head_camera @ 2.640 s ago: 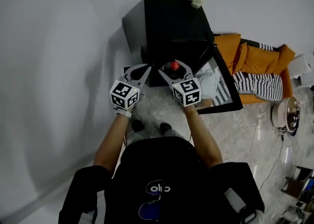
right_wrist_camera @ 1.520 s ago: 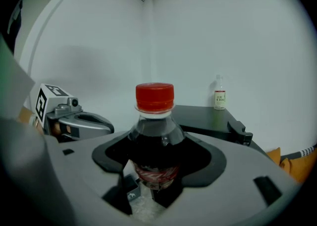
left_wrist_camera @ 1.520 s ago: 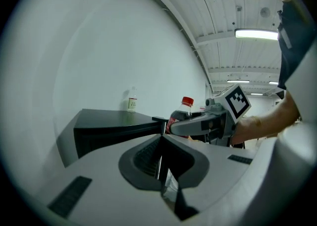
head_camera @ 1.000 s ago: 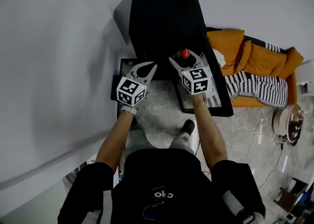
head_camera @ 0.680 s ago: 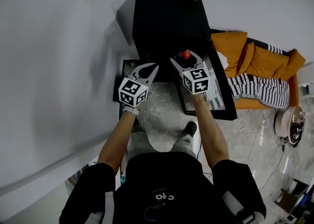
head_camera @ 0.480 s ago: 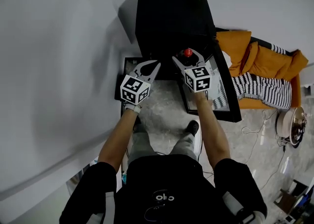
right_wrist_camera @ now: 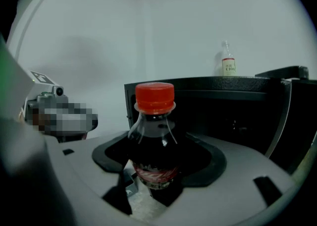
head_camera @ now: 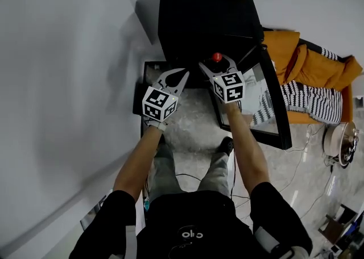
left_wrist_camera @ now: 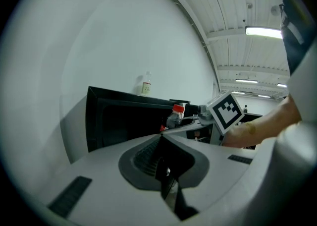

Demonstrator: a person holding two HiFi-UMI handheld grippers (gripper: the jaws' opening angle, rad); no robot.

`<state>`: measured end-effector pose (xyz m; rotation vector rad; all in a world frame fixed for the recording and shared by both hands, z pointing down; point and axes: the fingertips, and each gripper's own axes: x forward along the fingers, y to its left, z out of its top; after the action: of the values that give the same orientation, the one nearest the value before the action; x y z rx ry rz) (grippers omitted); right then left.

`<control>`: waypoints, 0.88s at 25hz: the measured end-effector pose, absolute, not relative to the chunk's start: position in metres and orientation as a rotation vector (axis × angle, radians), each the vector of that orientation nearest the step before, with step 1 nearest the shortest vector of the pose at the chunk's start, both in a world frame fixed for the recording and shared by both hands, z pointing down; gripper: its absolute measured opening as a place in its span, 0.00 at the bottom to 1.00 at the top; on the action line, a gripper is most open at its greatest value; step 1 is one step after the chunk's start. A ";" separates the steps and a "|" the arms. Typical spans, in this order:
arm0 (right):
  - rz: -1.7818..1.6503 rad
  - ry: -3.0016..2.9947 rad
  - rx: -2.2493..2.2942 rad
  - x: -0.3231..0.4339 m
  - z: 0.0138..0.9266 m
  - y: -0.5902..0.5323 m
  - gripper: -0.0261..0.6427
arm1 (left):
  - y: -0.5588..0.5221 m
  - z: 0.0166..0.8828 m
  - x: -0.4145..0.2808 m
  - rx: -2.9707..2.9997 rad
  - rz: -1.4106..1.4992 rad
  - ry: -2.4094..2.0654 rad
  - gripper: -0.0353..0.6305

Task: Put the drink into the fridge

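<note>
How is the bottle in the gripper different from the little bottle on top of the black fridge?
The held bottle has a red cap and a dark drink; the little bottle looks pale with a light label. The held bottle is clamped in the right gripper; the little bottle stands free on top of the fridge. Both are upright.

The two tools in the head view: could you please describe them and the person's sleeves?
The left tool and right tool are pale grey with tapering jaws, each carrying a white cube of black square markers. The sleeves are short and black.
</note>
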<state>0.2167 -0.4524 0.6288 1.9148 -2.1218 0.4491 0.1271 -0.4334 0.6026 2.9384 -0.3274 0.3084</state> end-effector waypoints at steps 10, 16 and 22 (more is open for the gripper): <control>0.480 -2.054 1.951 0.225 0.710 -0.482 0.50 | -0.449 0.656 0.133 2.939 0.331 -0.275 0.06; 0.503 -1.976 2.048 0.236 0.753 -0.496 0.50 | -0.462 0.685 0.139 2.942 0.377 -0.197 0.06; 0.520 -1.897 2.169 0.256 0.793 -0.513 0.50 | -0.475 0.716 0.153 2.943 0.411 -0.127 0.06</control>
<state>0.2564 -0.5127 0.7933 2.1687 -1.8968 0.5202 0.1526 -0.4747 0.7161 2.9428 -0.1271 0.4106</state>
